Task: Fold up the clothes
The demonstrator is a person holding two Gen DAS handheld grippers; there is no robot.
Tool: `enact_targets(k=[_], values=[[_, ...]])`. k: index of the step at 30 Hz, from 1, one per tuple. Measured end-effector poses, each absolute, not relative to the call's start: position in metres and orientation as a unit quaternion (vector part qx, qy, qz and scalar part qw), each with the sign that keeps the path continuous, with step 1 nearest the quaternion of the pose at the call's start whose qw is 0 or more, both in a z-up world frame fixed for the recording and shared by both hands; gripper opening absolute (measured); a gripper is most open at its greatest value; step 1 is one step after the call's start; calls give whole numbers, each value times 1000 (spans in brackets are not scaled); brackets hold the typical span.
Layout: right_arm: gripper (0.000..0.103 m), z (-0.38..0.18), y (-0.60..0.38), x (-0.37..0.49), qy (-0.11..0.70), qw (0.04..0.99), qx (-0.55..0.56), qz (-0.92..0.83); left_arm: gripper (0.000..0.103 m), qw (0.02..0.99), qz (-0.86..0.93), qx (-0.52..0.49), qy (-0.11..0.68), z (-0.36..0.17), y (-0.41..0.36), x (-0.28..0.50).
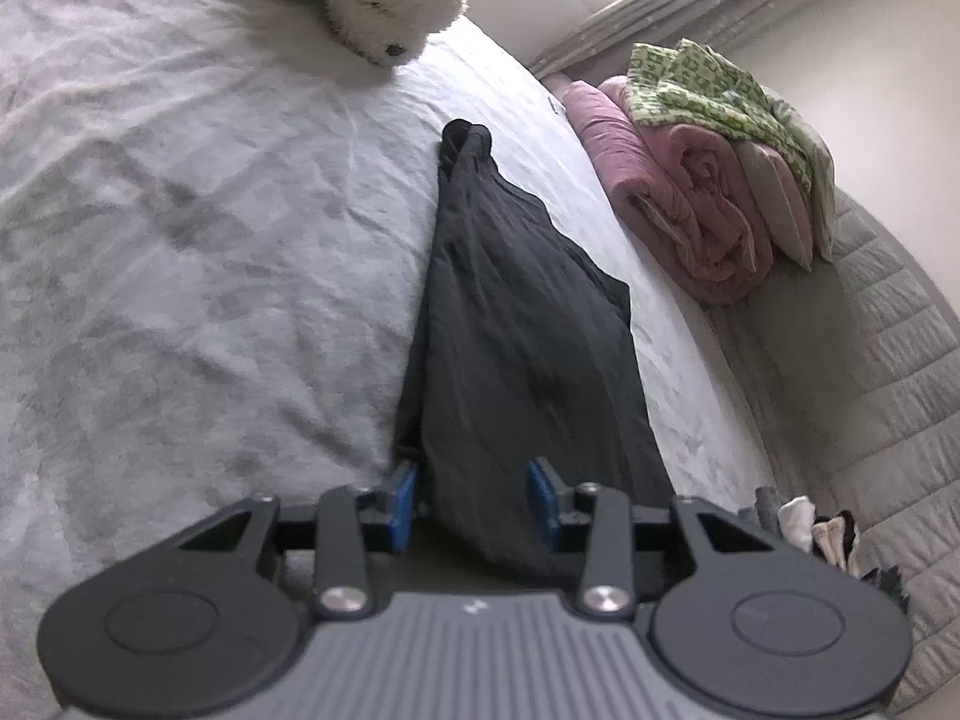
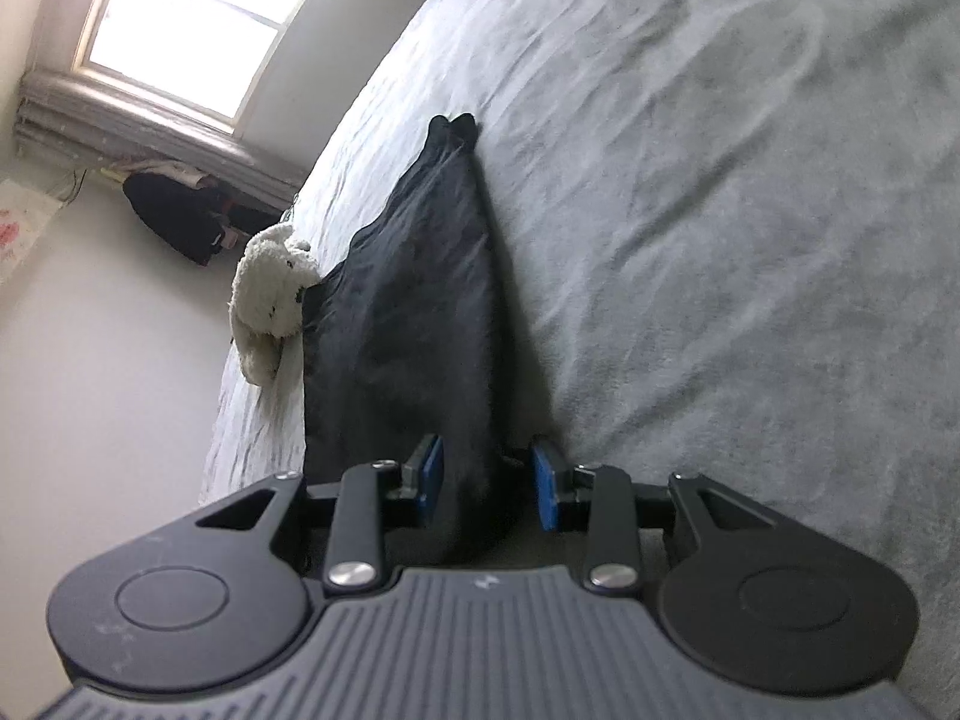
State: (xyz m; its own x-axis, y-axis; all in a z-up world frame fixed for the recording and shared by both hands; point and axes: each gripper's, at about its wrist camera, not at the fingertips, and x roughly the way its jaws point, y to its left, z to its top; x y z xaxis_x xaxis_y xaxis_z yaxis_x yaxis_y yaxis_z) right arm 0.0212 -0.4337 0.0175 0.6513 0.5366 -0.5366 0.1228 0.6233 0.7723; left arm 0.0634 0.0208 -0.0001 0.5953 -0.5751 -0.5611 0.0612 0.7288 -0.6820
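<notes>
A dark grey garment (image 1: 510, 324) lies stretched long and narrow on the pale grey bed (image 1: 180, 240). It also shows in the right wrist view (image 2: 408, 312). My left gripper (image 1: 474, 495) is open, its blue pads (image 1: 402, 498) standing on either side of the garment's near end, and cloth passes between them. My right gripper (image 2: 489, 480) is open too, with the garment's other end lying between its blue pads (image 2: 546, 480). Neither gripper's pads press the cloth.
A white plush toy (image 1: 372, 6) lies on the bed; in the right wrist view (image 2: 270, 294) it sits by the garment. A rolled pink blanket (image 1: 678, 198) under a green patterned cloth (image 1: 708, 90) sits beside the bed. A window (image 2: 192, 18) and dark clothes (image 2: 180, 216) lie beyond.
</notes>
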Motion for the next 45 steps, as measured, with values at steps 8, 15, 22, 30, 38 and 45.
enact_targets(k=[8,15,22,30,38,45], values=[[10,19,-432,16,400,818,398,112,5,842,-180,-305,406,8,23,64],[9,37,-431,11,388,827,389,121,4,849,-188,-302,391,27,28,52],[9,41,-427,-3,403,829,366,129,4,847,-189,-287,406,28,31,34],[8,47,-429,-30,405,830,360,133,4,843,-190,-276,421,35,30,6],[9,41,-433,-83,421,812,384,127,3,835,-173,-282,440,36,38,-56],[9,47,-429,-148,418,820,371,125,3,839,-173,-259,446,38,40,-120]])
